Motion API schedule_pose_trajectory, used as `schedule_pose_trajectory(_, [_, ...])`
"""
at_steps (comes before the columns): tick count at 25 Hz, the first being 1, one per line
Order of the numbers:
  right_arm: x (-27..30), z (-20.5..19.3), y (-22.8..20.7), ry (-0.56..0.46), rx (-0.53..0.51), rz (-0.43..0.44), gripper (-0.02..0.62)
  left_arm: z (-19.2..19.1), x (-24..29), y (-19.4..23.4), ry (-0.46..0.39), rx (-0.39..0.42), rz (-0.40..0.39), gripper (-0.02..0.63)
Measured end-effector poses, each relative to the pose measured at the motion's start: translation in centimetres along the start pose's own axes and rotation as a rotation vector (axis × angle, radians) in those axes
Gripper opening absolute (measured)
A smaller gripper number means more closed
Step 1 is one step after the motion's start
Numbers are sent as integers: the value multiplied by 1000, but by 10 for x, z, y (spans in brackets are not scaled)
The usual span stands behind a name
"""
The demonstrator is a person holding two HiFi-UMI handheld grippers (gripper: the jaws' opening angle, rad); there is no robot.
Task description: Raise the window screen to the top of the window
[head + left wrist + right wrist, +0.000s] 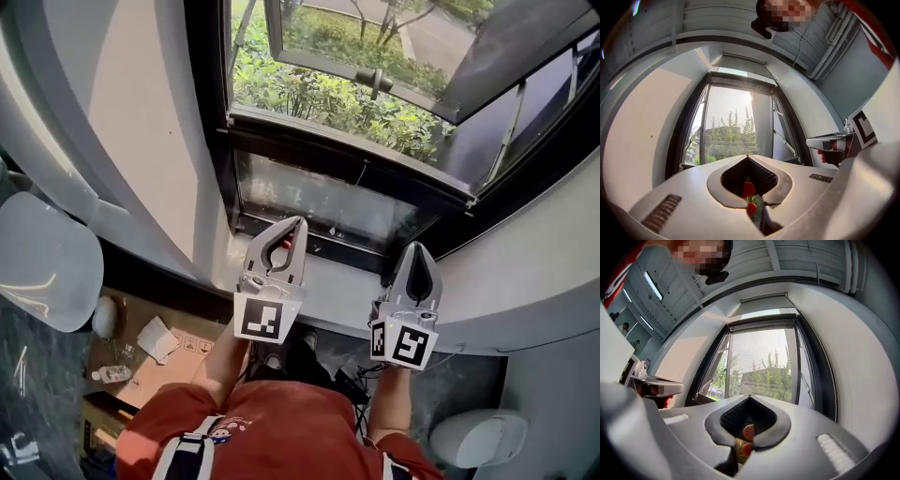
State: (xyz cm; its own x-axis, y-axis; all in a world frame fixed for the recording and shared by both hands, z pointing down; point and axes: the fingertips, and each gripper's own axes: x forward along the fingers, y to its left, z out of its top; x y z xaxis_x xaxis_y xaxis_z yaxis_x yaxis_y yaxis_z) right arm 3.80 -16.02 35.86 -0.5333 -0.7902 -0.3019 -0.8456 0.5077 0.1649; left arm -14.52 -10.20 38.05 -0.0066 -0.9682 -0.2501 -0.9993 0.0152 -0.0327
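Observation:
The tall black-framed window (328, 141) is in front of me, with shrubs outside. In the right gripper view a fine rippled mesh, the window screen (761, 350), seems to lie over the opening; I cannot make out its lower bar. A pale roller housing (764, 298) sits above the frame. My left gripper (292, 225) is shut and empty, its tips over the white sill just short of the lower glass. My right gripper (419, 248) is also shut and empty, beside it at the sill's right. Each gripper view shows closed jaws pointing at the window, left (747, 156) and right (750, 396).
An outward-opened sash with a black handle (375, 80) hangs beyond the frame. White sill (337, 281) runs under the grippers. A cardboard box (159, 352) with small items lies on the floor at left, next to a white rounded object (47, 262). White walls flank the window.

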Motion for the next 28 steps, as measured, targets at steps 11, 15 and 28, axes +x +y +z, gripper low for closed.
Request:
schedule_pose_trajectory(11, [43, -25, -66, -66, 53, -42, 9, -11, 73, -23, -17, 117, 11, 6])
schedule_pose_trajectory(15, [62, -34, -102, -85, 77, -63, 9, -12, 111, -37, -15, 117, 10, 6])
schedule_pose_trajectory(28, [103, -73, -149, -67, 151, -55, 9, -29, 170, -43, 21, 146, 62, 6])
